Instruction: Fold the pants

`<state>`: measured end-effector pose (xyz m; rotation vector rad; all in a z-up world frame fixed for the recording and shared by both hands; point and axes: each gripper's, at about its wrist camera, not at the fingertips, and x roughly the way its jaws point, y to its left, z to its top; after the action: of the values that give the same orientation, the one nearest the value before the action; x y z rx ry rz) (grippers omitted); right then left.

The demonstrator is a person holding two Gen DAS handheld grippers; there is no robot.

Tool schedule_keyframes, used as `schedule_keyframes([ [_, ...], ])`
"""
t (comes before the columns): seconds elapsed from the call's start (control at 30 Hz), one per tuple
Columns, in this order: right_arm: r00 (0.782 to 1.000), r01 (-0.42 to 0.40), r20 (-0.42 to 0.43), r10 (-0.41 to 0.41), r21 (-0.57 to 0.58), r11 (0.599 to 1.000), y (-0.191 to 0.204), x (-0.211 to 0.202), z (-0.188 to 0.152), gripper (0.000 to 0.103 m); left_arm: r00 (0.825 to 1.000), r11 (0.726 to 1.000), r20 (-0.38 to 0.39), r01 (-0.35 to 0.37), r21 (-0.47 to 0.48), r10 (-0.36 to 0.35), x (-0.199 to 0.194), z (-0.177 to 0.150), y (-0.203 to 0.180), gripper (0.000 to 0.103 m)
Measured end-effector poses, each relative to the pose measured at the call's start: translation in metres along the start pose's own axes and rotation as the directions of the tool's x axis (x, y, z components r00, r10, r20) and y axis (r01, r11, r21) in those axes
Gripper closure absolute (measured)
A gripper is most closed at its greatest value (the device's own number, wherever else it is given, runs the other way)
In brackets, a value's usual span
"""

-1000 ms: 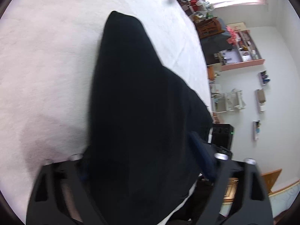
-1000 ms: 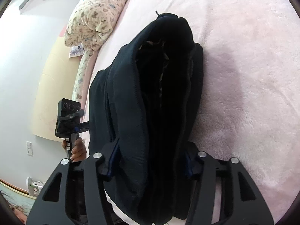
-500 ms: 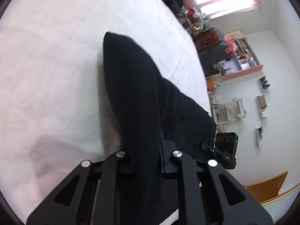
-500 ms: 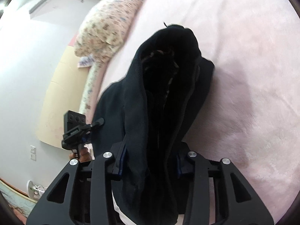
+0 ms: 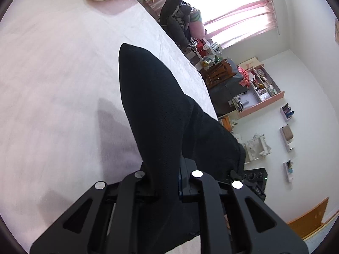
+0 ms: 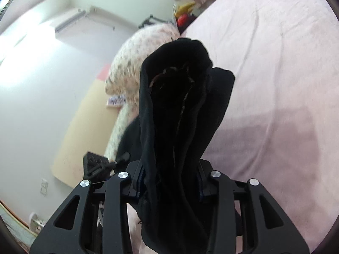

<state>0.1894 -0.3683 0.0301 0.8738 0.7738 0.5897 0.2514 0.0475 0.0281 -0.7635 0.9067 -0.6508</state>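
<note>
The bed (image 5: 53, 84) is spread with a pink cover, and the black pants (image 5: 161, 114) are held lifted above it. The left claw (image 5: 167, 182) is clamped on one edge, the right claw (image 6: 169, 182) on bunched cloth. Both edges are best kept level and taut, then lowered together onto the bed.

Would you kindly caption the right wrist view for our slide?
Right gripper clamps bunched black pants above the pink bed.
</note>
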Motion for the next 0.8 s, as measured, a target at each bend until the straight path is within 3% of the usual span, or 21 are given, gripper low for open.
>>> schedule_keyframes([
  [0.13,0.999,0.018,0.040,-0.019,0.030,0.999,-0.025,0.011,0.008,0.066,0.999,0.999,-0.008,-0.037,-0.011,0.037,0.027,0.008,0.008,0.092],
  [0.2,0.997,0.070,0.038,-0.073,0.075,0.995,-0.046,0.022,0.007,0.066,0.997,0.997,-0.016,-0.071,-0.033,0.071,0.044,0.009,0.019,0.091],
  [0.3,0.993,0.106,0.033,-0.113,0.165,0.981,-0.075,0.031,0.004,0.066,0.997,0.994,-0.007,-0.082,-0.066,0.082,0.057,0.005,0.043,0.081],
  [0.37,0.994,0.096,0.031,-0.104,0.183,0.978,-0.079,0.031,0.004,0.063,0.996,0.992,-0.009,-0.094,-0.088,0.093,0.059,0.004,0.052,0.065],
  [0.47,0.987,0.150,0.036,-0.159,0.174,0.973,-0.072,0.027,0.001,0.054,0.992,0.984,0.019,-0.119,-0.129,0.122,0.048,0.004,0.054,0.053],
  [0.53,0.982,0.173,0.039,-0.183,0.182,0.968,-0.071,0.020,0.000,0.053,0.973,0.970,0.106,-0.186,-0.156,0.203,0.021,0.002,0.051,0.026],
  [0.6,0.977,0.188,0.060,-0.204,0.208,0.960,-0.069,0.005,-0.003,0.049,0.923,0.946,0.224,-0.283,-0.158,0.314,-0.014,-0.002,0.041,0.020],
  [0.63,0.972,0.194,0.090,-0.216,0.204,0.960,-0.066,-0.004,-0.004,0.049,0.904,0.941,0.262,-0.309,-0.140,0.336,-0.027,-0.004,0.034,0.020],
  [0.7,0.938,0.267,0.191,-0.288,0.125,0.955,-0.041,-0.027,-0.007,0.049,0.864,0.927,0.343,-0.371,-0.059,0.368,-0.052,-0.012,0.005,0.014],
  [0.73,0.918,0.304,0.247,-0.310,0.063,0.950,-0.024,-0.036,-0.009,0.049,0.857,0.924,0.368,-0.382,-0.020,0.362,-0.058,-0.017,-0.009,0.004],
  [0.8,0.912,0.328,0.283,-0.297,-0.067,0.942,0.008,-0.038,-0.015,0.049,0.865,0.922,0.388,-0.378,0.083,0.319,-0.059,-0.033,-0.042,0.002],
])
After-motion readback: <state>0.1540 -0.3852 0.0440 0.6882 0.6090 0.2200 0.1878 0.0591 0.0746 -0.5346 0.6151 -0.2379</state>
